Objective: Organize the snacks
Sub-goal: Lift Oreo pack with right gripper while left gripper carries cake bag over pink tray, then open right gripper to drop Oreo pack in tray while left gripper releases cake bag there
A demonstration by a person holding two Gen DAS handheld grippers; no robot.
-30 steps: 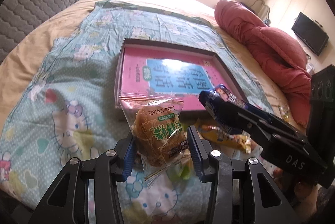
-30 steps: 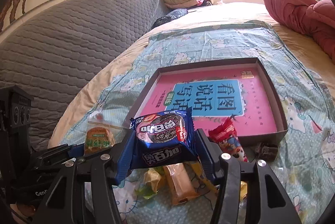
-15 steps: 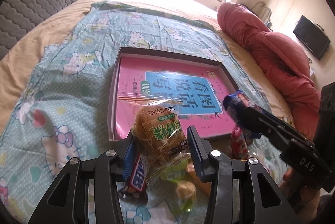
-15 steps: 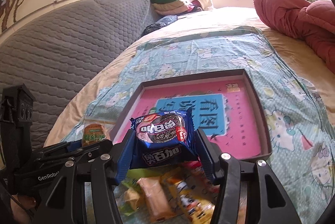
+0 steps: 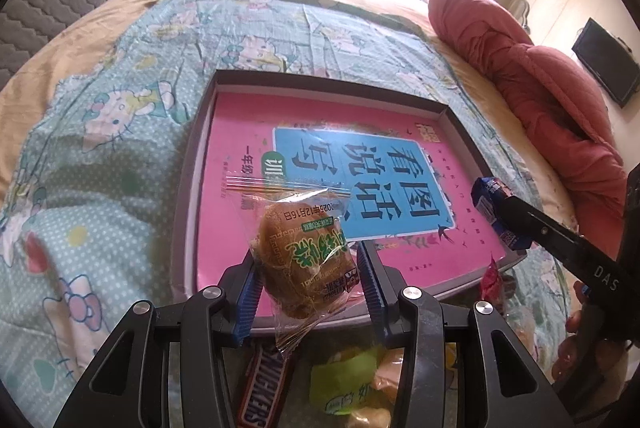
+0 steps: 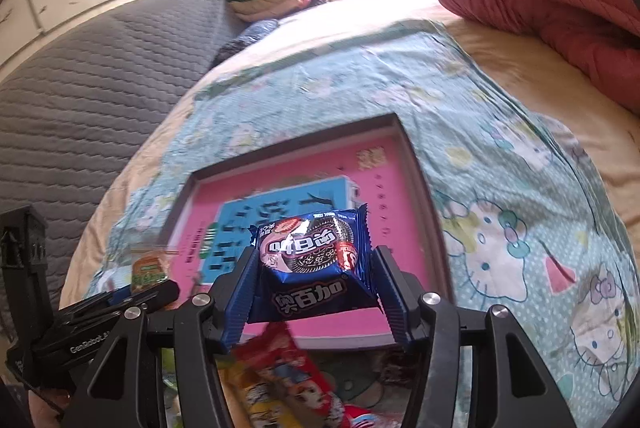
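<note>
My left gripper (image 5: 308, 268) is shut on a clear-wrapped brown bun with green lettering (image 5: 306, 258), held above the near edge of a shallow dark tray (image 5: 188, 195) with a pink and blue book cover inside. My right gripper (image 6: 314, 278) is shut on a blue cookie packet (image 6: 310, 260), also over the tray's (image 6: 424, 187) near part. In the left wrist view the right gripper (image 5: 508, 216) comes in from the right with the blue packet (image 5: 490, 203). The right wrist view shows the left gripper (image 6: 154, 288) at the lower left with the bun (image 6: 148, 268).
Loose snacks lie on the Hello Kitty sheet (image 5: 100, 147) before the tray: a Snickers bar (image 5: 260, 388), a green packet (image 5: 344, 384), a red packet (image 6: 288, 368). A red quilt (image 5: 540, 75) is bunched at the right, a grey padded headboard (image 6: 80, 107) at the left.
Both grippers have moved forward and a little lower over the bed, carrying the bun and the blue packet from the snack pile to above the tray's near edge.
</note>
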